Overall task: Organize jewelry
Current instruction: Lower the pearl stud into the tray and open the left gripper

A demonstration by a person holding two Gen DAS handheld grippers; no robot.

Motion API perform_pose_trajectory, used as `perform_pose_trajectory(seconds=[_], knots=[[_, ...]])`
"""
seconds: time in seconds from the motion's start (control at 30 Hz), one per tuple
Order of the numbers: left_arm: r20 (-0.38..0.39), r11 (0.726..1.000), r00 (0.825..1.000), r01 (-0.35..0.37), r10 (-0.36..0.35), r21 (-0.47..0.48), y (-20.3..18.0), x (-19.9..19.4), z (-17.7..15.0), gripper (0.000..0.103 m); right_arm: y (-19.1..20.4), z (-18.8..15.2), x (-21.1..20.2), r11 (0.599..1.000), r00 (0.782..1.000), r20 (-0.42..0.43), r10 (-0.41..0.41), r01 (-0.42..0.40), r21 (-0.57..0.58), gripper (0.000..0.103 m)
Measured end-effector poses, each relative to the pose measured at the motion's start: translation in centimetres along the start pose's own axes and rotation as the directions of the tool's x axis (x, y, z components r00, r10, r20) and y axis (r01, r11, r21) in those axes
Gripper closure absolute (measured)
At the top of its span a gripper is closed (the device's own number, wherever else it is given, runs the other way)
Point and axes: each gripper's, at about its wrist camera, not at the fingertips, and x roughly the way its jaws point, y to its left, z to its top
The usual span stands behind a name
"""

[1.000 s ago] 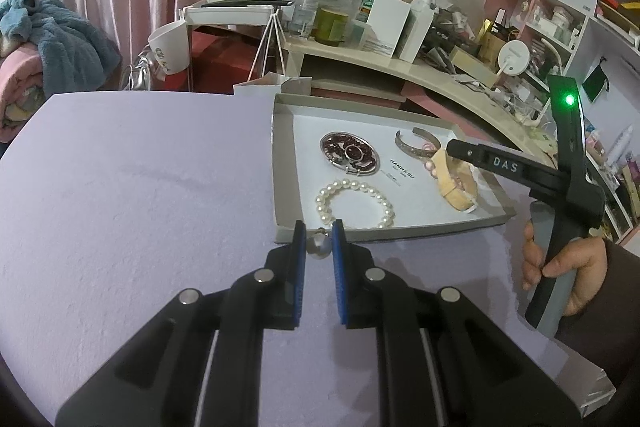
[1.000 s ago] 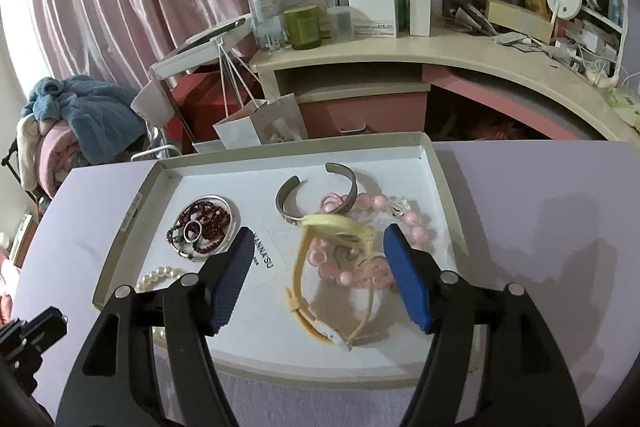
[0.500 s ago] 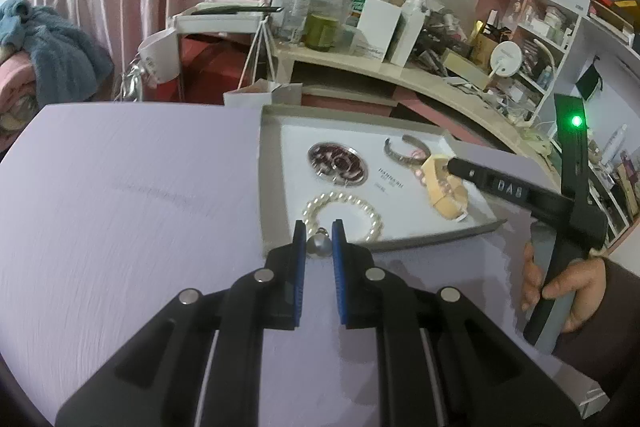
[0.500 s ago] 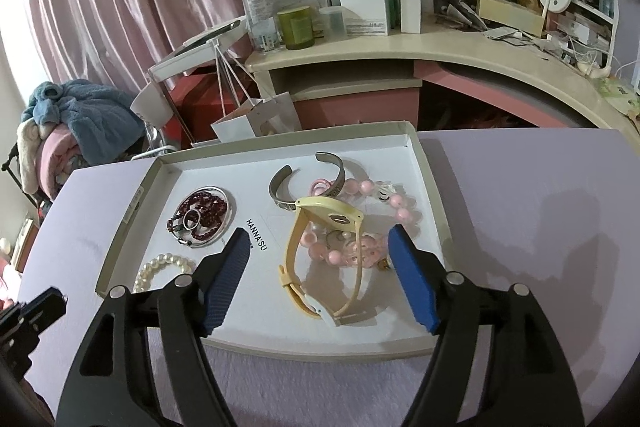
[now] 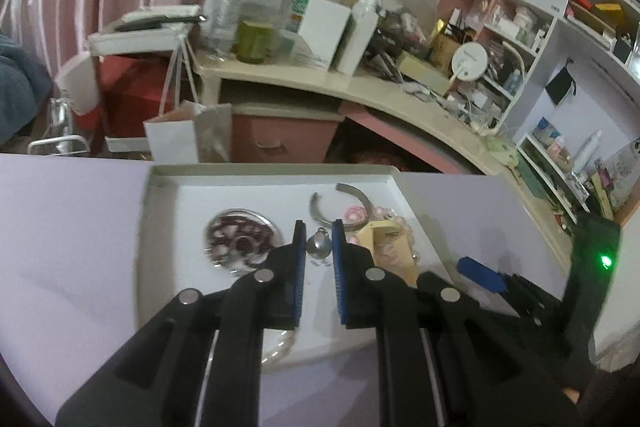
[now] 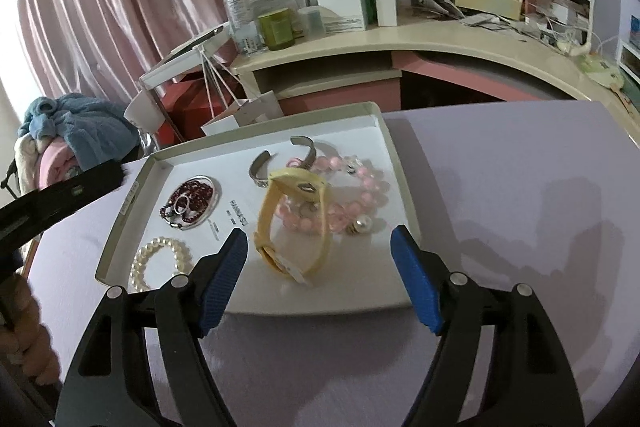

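A shallow white tray (image 6: 400,163) on the lilac table holds jewelry. In it lie a dark red bead bracelet on a round dish (image 6: 188,201), a white pearl bracelet (image 6: 160,261), a silver cuff (image 6: 280,157), a pink bead bracelet (image 6: 352,187) and a yellow watch (image 6: 292,223). My left gripper (image 5: 318,247) is shut on a small silver pearl pendant (image 5: 319,246) and holds it over the middle of the tray (image 5: 168,183). My right gripper (image 6: 320,267) is open and empty at the tray's near edge, just short of the watch.
A cluttered curved desk (image 6: 400,35) with boxes, bottles and a jar stands behind the table. A white paper bag (image 6: 244,115) and a pile of blankets (image 6: 76,135) lie beyond the table's far edge. Shelves (image 5: 560,7) fill the right side.
My left gripper has carried the pendant from the table in front of the tray to above the tray's middle. My right gripper has drawn back slightly toward the tray's near edge.
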Motion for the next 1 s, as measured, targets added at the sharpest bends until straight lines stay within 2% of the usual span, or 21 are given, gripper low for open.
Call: perform_pose_trajectory(seconds=[0.13, 0.33, 0.53, 0.57, 0.6, 0.67, 0.9, 1.0], knots=[[-0.028, 1.000, 1.000, 0.013, -0.012, 0.027, -1.1, 1.9, 0.1, 0.090, -0.2, -0.4, 0.1, 1.000, 1.000, -0.007, -0.010, 0.010, 0.001, 0.027], [-0.036, 0.998, 0.999, 0.023, -0.021, 0.054, -1.8, 2.7, 0.2, 0.090, -0.4, -0.8, 0.2, 1.000, 1.000, -0.018, -0.011, 0.011, 0.009, 0.027], [-0.037, 0.998, 0.999, 0.005, -0.002, 0.064, -2.1, 3.1, 0.2, 0.089, -0.3, -0.8, 0.1, 1.000, 1.000, -0.015, -0.011, 0.011, 0.008, 0.027], [-0.033, 0.998, 0.999, 0.001, 0.001, 0.063, -1.9, 3.1, 0.3, 0.084, -0.3, -0.9, 0.1, 1.000, 1.000, -0.012, -0.012, 0.013, 0.006, 0.027], [-0.030, 0.998, 1.000, 0.000, 0.002, 0.061, -1.9, 3.0, 0.2, 0.072, -0.3, -1.0, 0.0, 1.000, 1.000, -0.010, -0.014, 0.014, 0.005, 0.027], [-0.012, 0.998, 1.000, -0.015, 0.016, 0.053, -1.6, 2.4, 0.0, 0.057, -0.2, -1.1, -0.2, 1.000, 1.000, -0.008, -0.016, 0.016, 0.002, 0.027], [0.052, 0.998, 0.998, -0.040, 0.042, -0.045, 1.1, -1.1, -1.0, 0.027, -0.3, -1.4, -1.0, 1.000, 1.000, 0.012, -0.019, 0.019, 0.005, 0.015], [0.078, 0.995, 0.995, -0.064, 0.069, -0.075, 2.4, -2.8, -1.8, 0.019, -0.3, -1.4, -1.3, 1.000, 1.000, 0.019, -0.015, 0.015, 0.008, 0.013]])
